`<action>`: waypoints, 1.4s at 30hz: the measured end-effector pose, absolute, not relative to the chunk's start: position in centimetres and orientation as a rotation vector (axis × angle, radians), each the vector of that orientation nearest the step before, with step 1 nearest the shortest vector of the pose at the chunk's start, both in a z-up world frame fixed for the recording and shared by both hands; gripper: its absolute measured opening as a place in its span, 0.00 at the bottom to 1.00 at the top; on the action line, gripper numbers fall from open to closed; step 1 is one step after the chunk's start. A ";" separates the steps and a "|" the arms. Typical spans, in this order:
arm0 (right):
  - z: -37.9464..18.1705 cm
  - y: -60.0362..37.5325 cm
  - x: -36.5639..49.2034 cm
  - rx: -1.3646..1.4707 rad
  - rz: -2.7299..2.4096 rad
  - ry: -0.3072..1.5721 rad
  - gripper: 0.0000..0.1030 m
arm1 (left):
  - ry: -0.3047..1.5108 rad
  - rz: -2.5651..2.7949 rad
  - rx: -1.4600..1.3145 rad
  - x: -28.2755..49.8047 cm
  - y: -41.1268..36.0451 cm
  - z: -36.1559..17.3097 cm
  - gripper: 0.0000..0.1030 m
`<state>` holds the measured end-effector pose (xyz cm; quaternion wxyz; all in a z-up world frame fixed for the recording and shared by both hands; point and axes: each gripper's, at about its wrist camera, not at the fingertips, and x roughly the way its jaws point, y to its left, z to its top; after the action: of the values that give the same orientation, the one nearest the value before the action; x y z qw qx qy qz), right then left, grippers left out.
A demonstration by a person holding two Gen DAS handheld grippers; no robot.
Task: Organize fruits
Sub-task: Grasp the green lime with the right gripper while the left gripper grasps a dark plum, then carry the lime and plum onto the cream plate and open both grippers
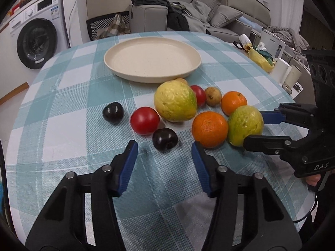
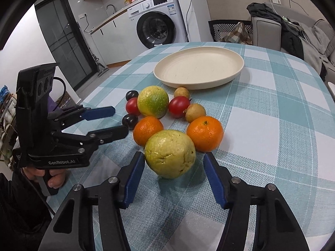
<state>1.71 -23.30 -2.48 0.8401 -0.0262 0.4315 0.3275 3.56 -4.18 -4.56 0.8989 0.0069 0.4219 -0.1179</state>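
Near the table's (image 2: pixel 282 125) front edge, the right gripper (image 2: pixel 173 167) straddles a yellow-green guava (image 2: pixel 170 153) without pressing it, while the left gripper (image 1: pixel 164 148) gapes, unloaded, before a dark plum (image 1: pixel 165 139).

The right gripper (image 1: pixel 254 127), seen from the left wrist view, carries the pale letters "DAS" on the lower edge of its black body, close to the hand holding it. The left gripper (image 2: pixel 120 121), seen from the right wrist view, bears "GenRobot.AI" in light lettering along the bottom rail of its black frame. A raised word sits on the top edge of its camera block, too blurred to read. The washing machine (image 2: pixel 159 27) has a blue and white label on its front panel and a small brand mark at the upper left, both too small to make out.
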 end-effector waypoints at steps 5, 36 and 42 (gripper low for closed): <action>-2.5 -23.0 1.7 -0.060 0.702 0.908 0.51 | 0.897 -0.257 -0.020 4.3 -4.2 -5.0 0.44; -2.4 -22.7 1.8 -0.016 0.737 0.903 0.49 | 0.822 -0.302 -0.049 3.5 -4.0 -3.3 0.22; -0.9 -23.3 1.5 -0.002 0.719 0.841 0.49 | 0.777 -0.305 -0.053 2.8 -3.4 -1.8 0.22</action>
<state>1.53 -23.32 -0.93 0.8507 -0.0011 0.3996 0.3414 2.81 -3.43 -1.82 0.9138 -0.0257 0.3774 -0.1480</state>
